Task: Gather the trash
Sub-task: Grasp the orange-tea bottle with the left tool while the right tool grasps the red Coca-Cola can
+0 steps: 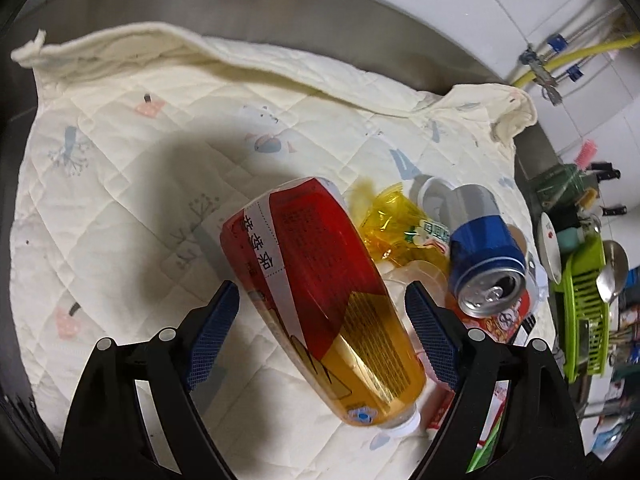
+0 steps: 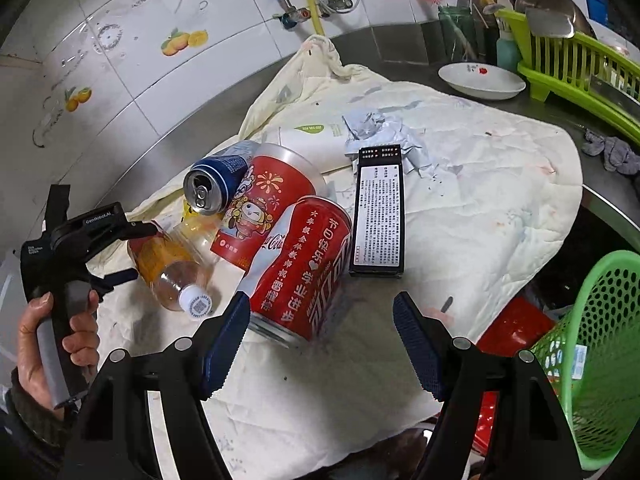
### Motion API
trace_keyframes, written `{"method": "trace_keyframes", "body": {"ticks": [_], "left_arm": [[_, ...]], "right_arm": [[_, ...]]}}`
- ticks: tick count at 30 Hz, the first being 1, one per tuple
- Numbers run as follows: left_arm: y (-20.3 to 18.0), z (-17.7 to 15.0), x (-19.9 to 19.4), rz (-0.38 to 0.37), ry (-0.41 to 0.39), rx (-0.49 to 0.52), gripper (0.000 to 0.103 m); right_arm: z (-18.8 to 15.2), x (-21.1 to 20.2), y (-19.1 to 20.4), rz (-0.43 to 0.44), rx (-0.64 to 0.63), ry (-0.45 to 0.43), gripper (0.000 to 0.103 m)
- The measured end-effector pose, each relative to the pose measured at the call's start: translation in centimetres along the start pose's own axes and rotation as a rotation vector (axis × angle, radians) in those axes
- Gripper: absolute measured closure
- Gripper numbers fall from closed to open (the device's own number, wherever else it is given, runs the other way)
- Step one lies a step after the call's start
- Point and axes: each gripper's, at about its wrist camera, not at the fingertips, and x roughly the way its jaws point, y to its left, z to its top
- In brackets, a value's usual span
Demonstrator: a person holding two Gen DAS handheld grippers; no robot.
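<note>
A plastic bottle (image 1: 320, 296) with a red and gold label lies on a cream quilted cloth (image 1: 120, 160). My left gripper (image 1: 322, 312) is open, its jaws on either side of the bottle without closing on it. The bottle also shows in the right wrist view (image 2: 172, 264), white cap toward me. My right gripper (image 2: 322, 320) is open just in front of a red cola can (image 2: 304, 264) lying on its side. A blue can (image 2: 218, 180) rests on a red printed cup (image 2: 272, 200). A black box (image 2: 380, 216), crumpled paper (image 2: 384, 132) and a yellow wrapper (image 1: 392, 224) lie nearby.
A green mesh basket (image 2: 600, 360) stands at the right, beside the cloth's edge. A white bowl (image 2: 480, 78) and a green dish rack (image 2: 568, 64) sit behind on the steel counter. The tiled wall with pipes (image 2: 312, 4) is at the back.
</note>
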Motion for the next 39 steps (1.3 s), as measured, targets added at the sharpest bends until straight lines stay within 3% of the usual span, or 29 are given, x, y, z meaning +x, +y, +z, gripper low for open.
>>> {"method": "trace_keyframes", "body": {"ticks": [10,14,19,24,33,39], "left_arm": [[0.7,0.6,1.6,-0.028,0.022,-0.025,0.022],[0.3,0.7,1.1,-0.051,0.025,0.025,0.029],[-0.3,0.9,0.6,-0.044,0.030,0.113,0.031],[-0.4,1.4,0.8,-0.032,0.057,0.163,0.030],[0.1,1.2,1.6,-0.050,0.084,0.145,0.024],[0.1,0.9,2.1,-0.057,0.084,0.140,0.022]], "right_arm": [[1.8,1.9,0.4,0.013,0.068,0.027,0.036],[2.4,3.2,0.9,0.011,0.086,0.055,0.037],[2.8,5.2,1.2,-0.005,0.131,0.108,0.038],[3.0,7.0,1.1,-0.001,0.172,0.157,0.040],[3.3,8.2,1.9,-0.040,0.182,0.173,0.037],[3.1,8.8,1.3,-0.005,0.245,0.190,0.035]]}}
